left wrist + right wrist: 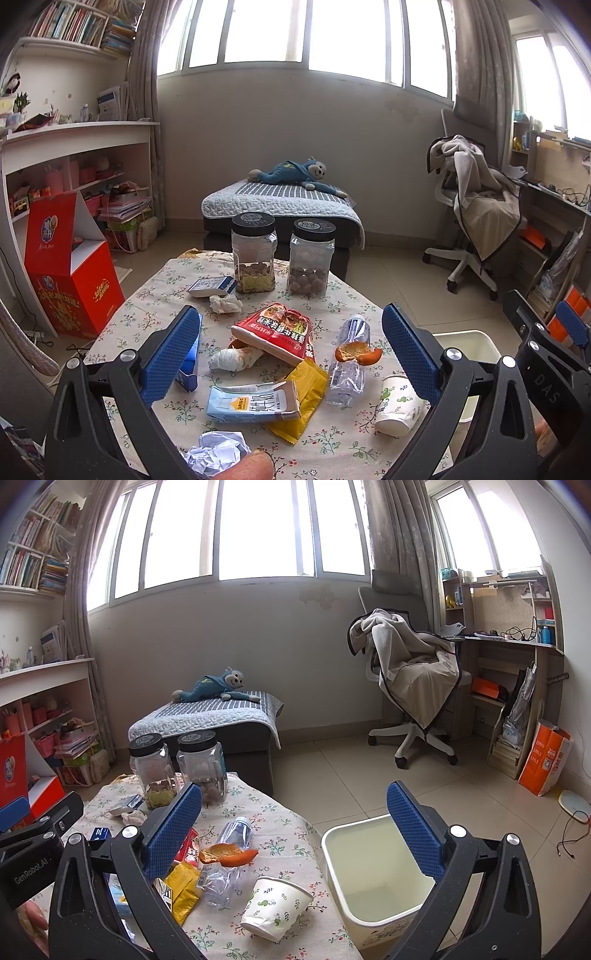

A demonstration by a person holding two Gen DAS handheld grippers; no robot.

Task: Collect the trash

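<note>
Floral-clothed table: two jars far; wrappers, bottle, carton, cup near. Bin on floor, right.

Tabletop: cream cloth, small floral print in green and pink.
Snack bag: red with white lettering.
Sachet: yellow.
Milk carton: pale blue and white, dark lettering.
Paper cup: white, green leaf motifs.
Water bottle: clear, crushed.
Orange peel: orange outside, pale inside.
Crumpled paper: white with bluish shadows.
Two jars: clear, black lids.
Trash bin: cream.
Left tongs and right tongs: black frames, blue textured pads.
Gift box: red, gold print.
</note>
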